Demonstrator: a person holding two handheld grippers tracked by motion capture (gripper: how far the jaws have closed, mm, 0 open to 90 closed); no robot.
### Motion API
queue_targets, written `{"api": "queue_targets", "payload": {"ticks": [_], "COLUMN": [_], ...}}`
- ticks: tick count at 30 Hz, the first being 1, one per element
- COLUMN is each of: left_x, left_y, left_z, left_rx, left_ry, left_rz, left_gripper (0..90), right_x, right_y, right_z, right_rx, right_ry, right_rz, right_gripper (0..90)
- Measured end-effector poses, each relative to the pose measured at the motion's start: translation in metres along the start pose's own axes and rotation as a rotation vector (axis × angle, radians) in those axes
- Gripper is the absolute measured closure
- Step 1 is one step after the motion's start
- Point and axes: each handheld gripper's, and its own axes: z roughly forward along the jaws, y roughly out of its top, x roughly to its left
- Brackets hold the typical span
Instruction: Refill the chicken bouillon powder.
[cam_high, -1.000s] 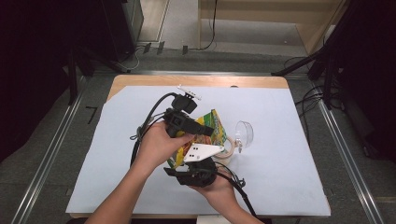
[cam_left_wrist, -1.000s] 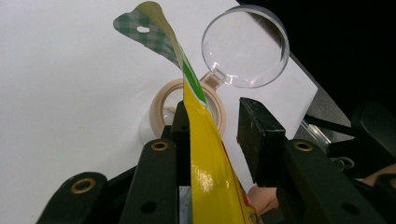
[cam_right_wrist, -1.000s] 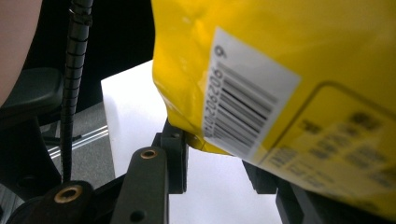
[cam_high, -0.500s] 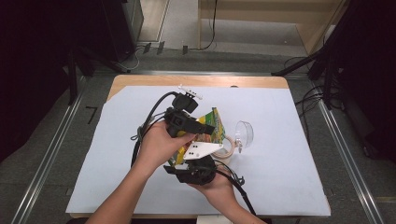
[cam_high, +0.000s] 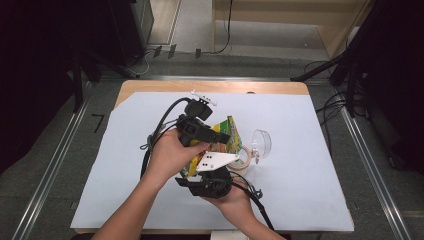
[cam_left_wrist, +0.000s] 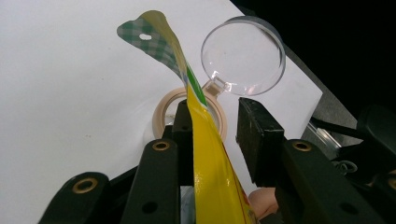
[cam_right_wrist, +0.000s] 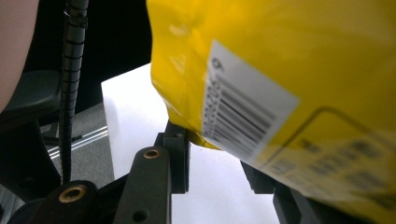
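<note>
A yellow snack bag (cam_high: 228, 134) with a green checked top is held up over the white sheet between my two grippers. In the left gripper view the bag (cam_left_wrist: 205, 154) stands edge-on between the jaws of my left gripper (cam_left_wrist: 217, 107). It lies against the left pad (cam_left_wrist: 183, 135), and a gap shows to the right pad (cam_left_wrist: 257, 135). The bag's barcode side (cam_right_wrist: 280, 93) hangs close over my right gripper (cam_right_wrist: 215, 151). One corner of the bag touches the left pad (cam_right_wrist: 177, 154), and the other jaw is mostly hidden behind the bag.
A roll of beige tape (cam_high: 245, 157) lies on the sheet just beyond the bag, and it appears again as the tape (cam_left_wrist: 161, 119) past the left jaw. A clear round plastic dish with a small handle (cam_high: 261, 141) sits to its right. The white sheet (cam_high: 310, 165) covers a wooden table (cam_high: 210, 86).
</note>
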Motion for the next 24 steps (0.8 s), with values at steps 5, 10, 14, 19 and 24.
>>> {"api": "queue_targets", "payload": {"ticks": [5,10,14,19,24], "left_x": [0.0010,0.0018,0.0012,0.0011,-0.0006], "left_y": [-0.0003,-0.0007,-0.0007,-0.0007,-0.0006], "left_z": [-0.0002,0.0008,0.0004,0.0000,-0.0026], "left_rx": [-0.002,0.000,-0.001,0.000,-0.018], "left_ry": [-0.009,-0.011,-0.011,-0.013,-0.019], "left_rz": [-0.006,-0.008,-0.005,-0.006,-0.006], "left_gripper": [69.6,69.6,69.6,69.6,69.0], "right_x": [0.0006,0.0003,0.0005,0.0015,0.0016], "right_y": [0.0003,-0.0003,-0.0003,-0.0001,0.0014], "right_z": [-0.0008,-0.0005,-0.0007,-0.0012,-0.0027], "right_rx": [0.004,0.008,0.008,0.009,0.012], "right_ry": [-0.007,-0.006,-0.009,-0.006,-0.013], "right_rz": [-0.010,-0.014,-0.015,-0.012,-0.029], "right_gripper": [67.7,67.7,67.7,67.7,67.7]}}
